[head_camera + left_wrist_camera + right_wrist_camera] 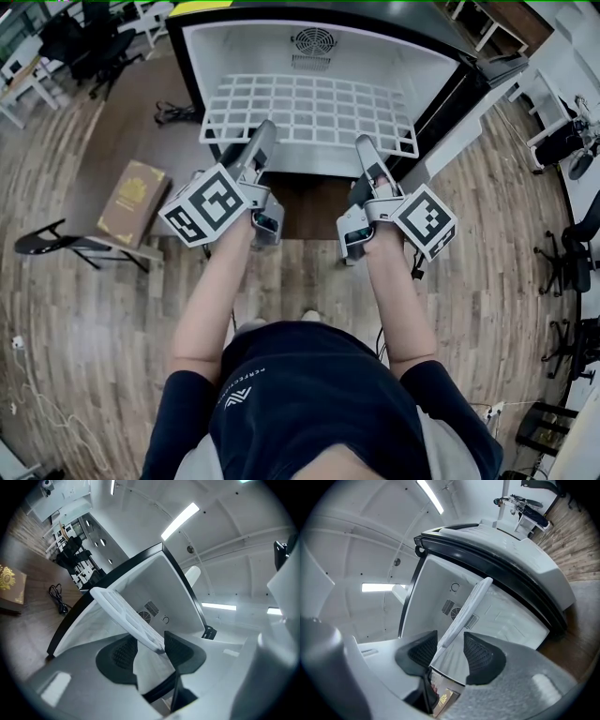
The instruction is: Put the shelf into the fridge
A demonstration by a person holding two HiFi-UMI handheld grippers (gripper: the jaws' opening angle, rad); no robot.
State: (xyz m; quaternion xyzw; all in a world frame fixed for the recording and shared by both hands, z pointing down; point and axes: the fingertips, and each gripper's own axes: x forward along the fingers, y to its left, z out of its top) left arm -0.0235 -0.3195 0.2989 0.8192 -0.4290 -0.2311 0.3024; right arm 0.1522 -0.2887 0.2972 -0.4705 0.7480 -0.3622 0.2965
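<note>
The white grid shelf [309, 112] lies roughly level inside the open fridge [216, 56], its front edge sticking out towards me. My left gripper [262, 133] is at the shelf's front left, my right gripper [366, 145] at its front right. In the left gripper view the shelf [126, 616] runs edge-on between the pads of the left gripper [150, 651], with a gap beside it. The right gripper view shows the same: the shelf [464, 613] passes between the spread pads of the right gripper [450, 651] and is not pinched. Both grippers are open.
The fridge door [473, 117] stands open to the right. A brown book [133, 199] rests on a low stand at the left, beside a black chair frame [56, 244]. A black cable [173, 112] lies on the wooden floor. Office chairs [562, 253] stand at the right.
</note>
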